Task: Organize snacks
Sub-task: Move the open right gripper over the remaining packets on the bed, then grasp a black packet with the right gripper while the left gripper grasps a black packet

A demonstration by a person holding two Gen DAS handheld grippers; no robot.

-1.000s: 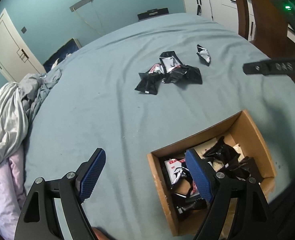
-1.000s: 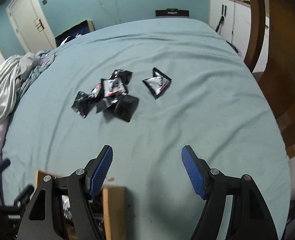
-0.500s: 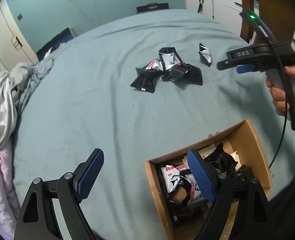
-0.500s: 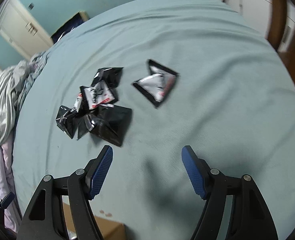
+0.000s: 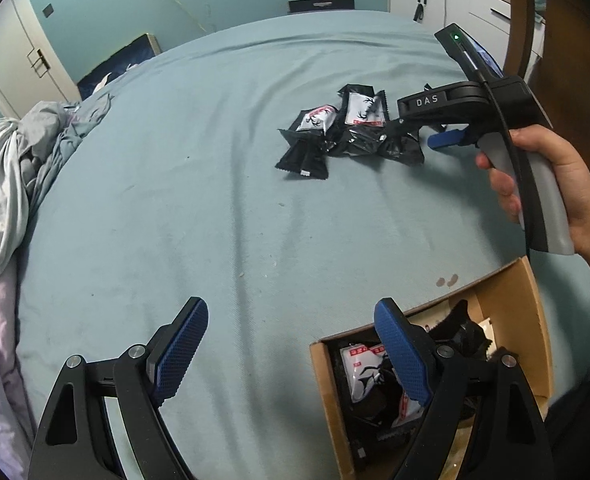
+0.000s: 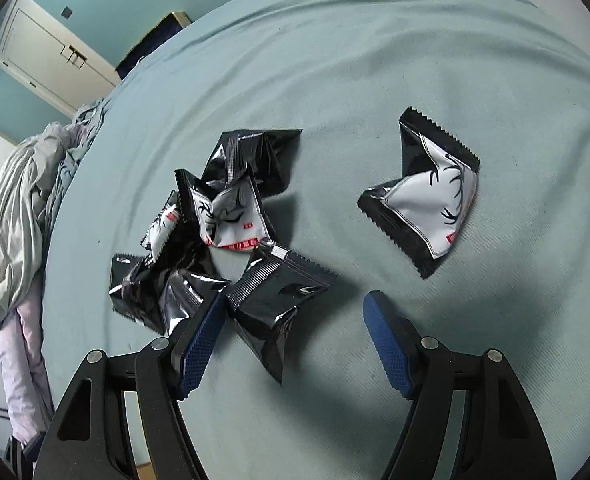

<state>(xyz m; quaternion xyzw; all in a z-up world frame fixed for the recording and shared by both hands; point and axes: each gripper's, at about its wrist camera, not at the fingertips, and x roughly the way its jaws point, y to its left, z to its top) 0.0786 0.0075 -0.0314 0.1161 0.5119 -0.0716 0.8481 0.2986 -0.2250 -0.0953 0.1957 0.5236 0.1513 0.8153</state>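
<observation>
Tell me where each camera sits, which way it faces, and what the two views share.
Left wrist: rides the left gripper, looking down over the bed and cardboard box; its own open fingers show, plus the right hand on the right gripper.
Right wrist: rides the right gripper, angled down close over the snack packets; only its open fingers show.
Shared: the packet pile and bed.

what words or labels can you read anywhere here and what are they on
"DAS": white letters on the black body of the right gripper, seen from the left wrist camera.
Red print on the snack packets: too small and crumpled to read.
Red print on the packets in the cardboard box: too blurred to read.
</observation>
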